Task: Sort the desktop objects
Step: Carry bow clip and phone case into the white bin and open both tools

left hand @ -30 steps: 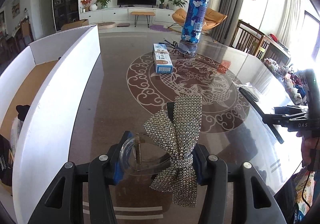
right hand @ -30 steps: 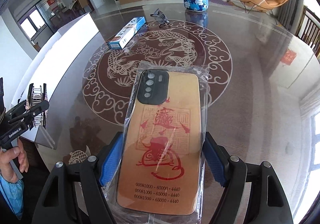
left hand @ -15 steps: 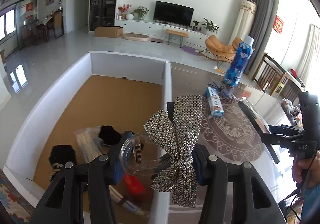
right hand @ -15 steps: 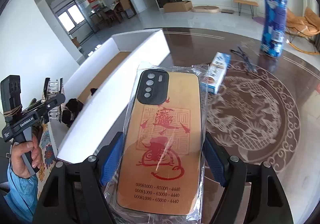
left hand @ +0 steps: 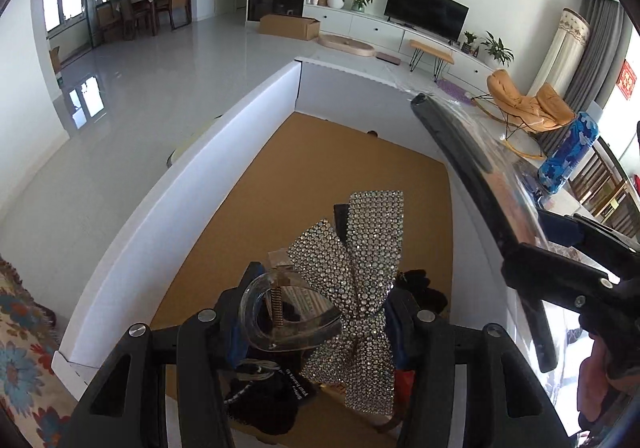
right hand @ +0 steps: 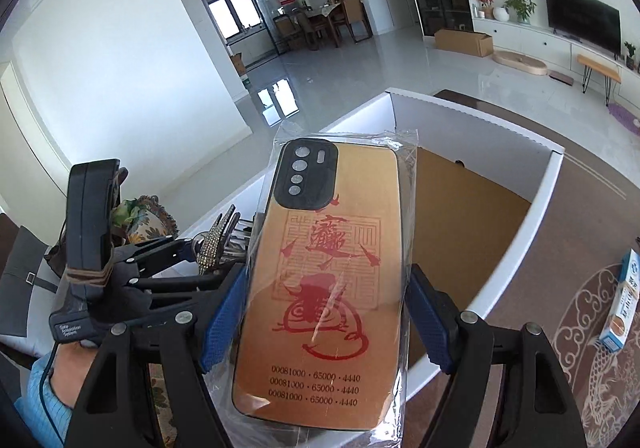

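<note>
The left gripper [left hand: 316,332] is clamped on a rhinestone-covered bow hair clip with a clear plastic claw [left hand: 356,272], the right gripper [right hand: 326,316] on a plastic-wrapped gold phone case with red print [right hand: 324,280]; both hang over the white-walled cardboard box [left hand: 224,152].

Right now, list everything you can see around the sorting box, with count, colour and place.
rhinestone bow hair clip: one, silver with clear clasp, clamped in left gripper above box
phone case in plastic sleeve: one, gold with red print, clamped in right gripper
box: one, white walls, brown floor, beside table
dark items: several, black, on box floor
small carton: one, blue-white, on table
bottle: one, blue camouflage, on table
left gripper: black, blue pads
right gripper: black, blue pads
</note>
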Demonstrator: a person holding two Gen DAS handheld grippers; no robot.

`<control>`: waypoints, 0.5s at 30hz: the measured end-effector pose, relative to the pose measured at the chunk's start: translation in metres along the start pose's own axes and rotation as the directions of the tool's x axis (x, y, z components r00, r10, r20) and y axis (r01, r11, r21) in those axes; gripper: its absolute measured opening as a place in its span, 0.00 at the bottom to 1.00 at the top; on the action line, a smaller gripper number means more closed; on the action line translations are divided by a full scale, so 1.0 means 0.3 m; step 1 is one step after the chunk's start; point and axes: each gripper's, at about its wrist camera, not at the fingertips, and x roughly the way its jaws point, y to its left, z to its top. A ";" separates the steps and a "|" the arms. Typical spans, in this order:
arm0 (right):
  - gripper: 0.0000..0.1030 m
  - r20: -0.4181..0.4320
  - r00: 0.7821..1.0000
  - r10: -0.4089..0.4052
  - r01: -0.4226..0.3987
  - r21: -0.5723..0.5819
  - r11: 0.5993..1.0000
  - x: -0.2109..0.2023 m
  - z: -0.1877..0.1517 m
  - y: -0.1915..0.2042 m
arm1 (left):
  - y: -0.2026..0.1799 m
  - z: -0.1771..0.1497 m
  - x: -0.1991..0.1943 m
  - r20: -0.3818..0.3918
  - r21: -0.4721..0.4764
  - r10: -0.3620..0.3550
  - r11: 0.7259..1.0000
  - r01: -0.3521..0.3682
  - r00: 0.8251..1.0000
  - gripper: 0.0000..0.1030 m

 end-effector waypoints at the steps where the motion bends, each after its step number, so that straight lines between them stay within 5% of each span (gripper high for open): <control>1: 0.75 -0.007 1.000 -0.009 0.009 0.001 1.000 0.035 0.000 -0.001 | 0.013 0.000 0.013 -0.009 -0.009 0.008 1.000 -0.008 1.000 0.51; 9: 0.75 -0.075 0.995 -0.069 0.069 0.003 0.998 0.216 -0.017 -0.004 | 0.071 0.000 0.074 -0.062 -0.036 0.061 0.997 -0.063 0.996 0.52; 13: 0.86 -0.059 0.997 -0.048 0.050 0.034 0.998 0.218 -0.027 -0.039 | 0.095 -0.004 0.094 -0.083 -0.099 0.077 0.991 -0.085 0.994 0.80; 15: 0.90 -0.036 0.998 -0.044 0.045 0.034 0.998 0.194 -0.028 -0.046 | 0.102 -0.014 0.084 -0.079 -0.116 0.089 0.988 -0.097 0.993 0.82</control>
